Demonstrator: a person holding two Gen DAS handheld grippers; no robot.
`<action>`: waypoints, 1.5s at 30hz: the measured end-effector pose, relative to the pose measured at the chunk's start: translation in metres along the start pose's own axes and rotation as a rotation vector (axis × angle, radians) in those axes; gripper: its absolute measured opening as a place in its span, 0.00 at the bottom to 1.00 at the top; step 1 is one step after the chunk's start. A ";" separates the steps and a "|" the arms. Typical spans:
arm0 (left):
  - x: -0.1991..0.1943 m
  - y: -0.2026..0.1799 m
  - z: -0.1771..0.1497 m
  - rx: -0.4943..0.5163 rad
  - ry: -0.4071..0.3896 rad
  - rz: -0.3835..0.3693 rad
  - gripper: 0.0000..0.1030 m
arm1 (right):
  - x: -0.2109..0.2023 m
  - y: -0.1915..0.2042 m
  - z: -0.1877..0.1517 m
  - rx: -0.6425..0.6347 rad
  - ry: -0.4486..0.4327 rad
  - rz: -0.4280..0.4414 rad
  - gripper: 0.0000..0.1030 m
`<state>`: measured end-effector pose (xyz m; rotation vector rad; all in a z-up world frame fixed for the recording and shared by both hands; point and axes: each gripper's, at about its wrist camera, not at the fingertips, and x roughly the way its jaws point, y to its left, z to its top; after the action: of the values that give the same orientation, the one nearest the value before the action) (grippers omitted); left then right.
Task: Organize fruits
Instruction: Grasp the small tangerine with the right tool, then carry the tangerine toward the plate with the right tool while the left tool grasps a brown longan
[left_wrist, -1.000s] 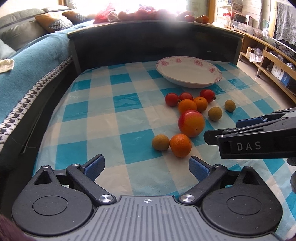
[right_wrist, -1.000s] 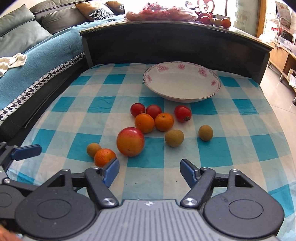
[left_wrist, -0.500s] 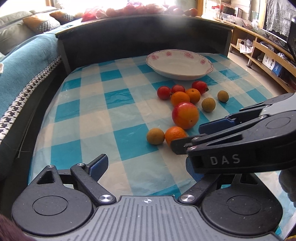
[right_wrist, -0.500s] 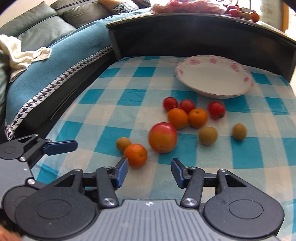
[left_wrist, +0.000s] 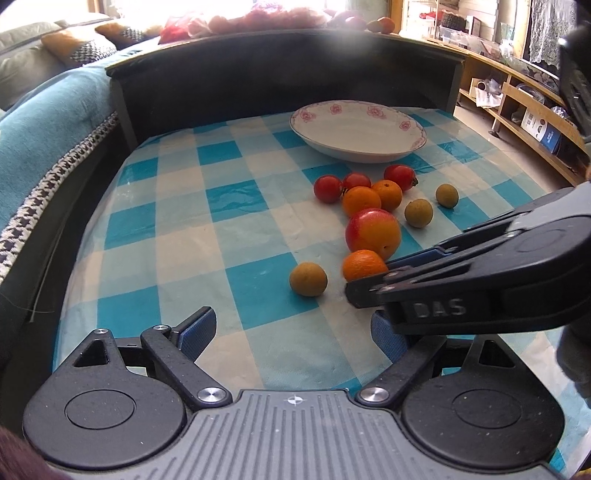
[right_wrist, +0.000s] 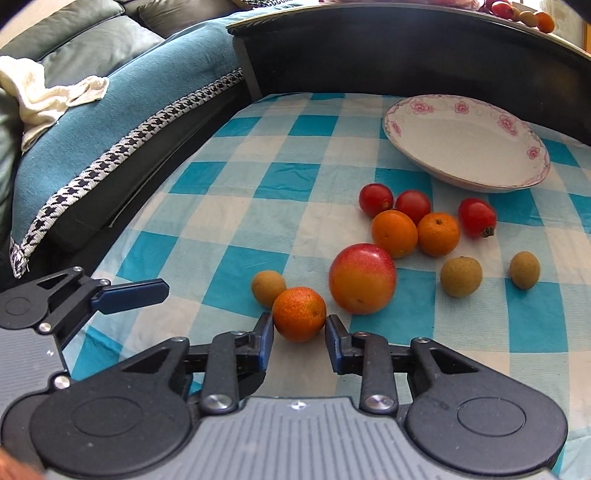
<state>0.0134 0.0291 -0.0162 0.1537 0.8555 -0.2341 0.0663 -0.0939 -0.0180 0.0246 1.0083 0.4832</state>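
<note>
Fruit lies loose on a blue-and-white checked tablecloth (right_wrist: 229, 206), in front of a flowered white plate (right_wrist: 461, 103) (left_wrist: 354, 110) with nothing in it. Nearest to me is a small orange (right_wrist: 299, 314) (left_wrist: 360, 264). My right gripper (right_wrist: 299, 326) (left_wrist: 373, 275) has it between its blue pads; the jaws are closing and both pads touch its sides. Beside the orange sit a brown longan (right_wrist: 267, 288) and a red-yellow apple (right_wrist: 362, 278). My left gripper (left_wrist: 291, 328) hovers open over the cloth, holding nothing; one of its fingers (right_wrist: 129, 295) shows at the left of the right wrist view.
Farther back lie two oranges (right_wrist: 413, 230), three red tomatoes (right_wrist: 412, 205) and two more longans (right_wrist: 461, 277). A dark raised board (left_wrist: 280, 85) closes off the far side. A teal sofa (right_wrist: 110, 122) runs along the left. Wooden shelves (left_wrist: 517, 107) stand to the right.
My right gripper has moved left and down to the near small orange, and its jaws have narrowed from wide apart to touching the fruit. The left gripper has stayed where it was.
</note>
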 end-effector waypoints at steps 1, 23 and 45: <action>0.001 0.001 0.001 -0.001 0.002 0.000 0.92 | -0.003 -0.002 0.000 0.006 0.000 -0.001 0.32; 0.045 0.005 0.050 0.010 0.172 -0.117 0.66 | -0.033 -0.045 -0.019 0.094 0.085 -0.093 0.32; 0.050 -0.015 0.060 0.109 0.253 -0.145 0.33 | -0.031 -0.050 -0.003 0.043 0.176 -0.134 0.32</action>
<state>0.0853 -0.0058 -0.0160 0.2268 1.1077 -0.4037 0.0688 -0.1518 -0.0064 -0.0475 1.1849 0.3450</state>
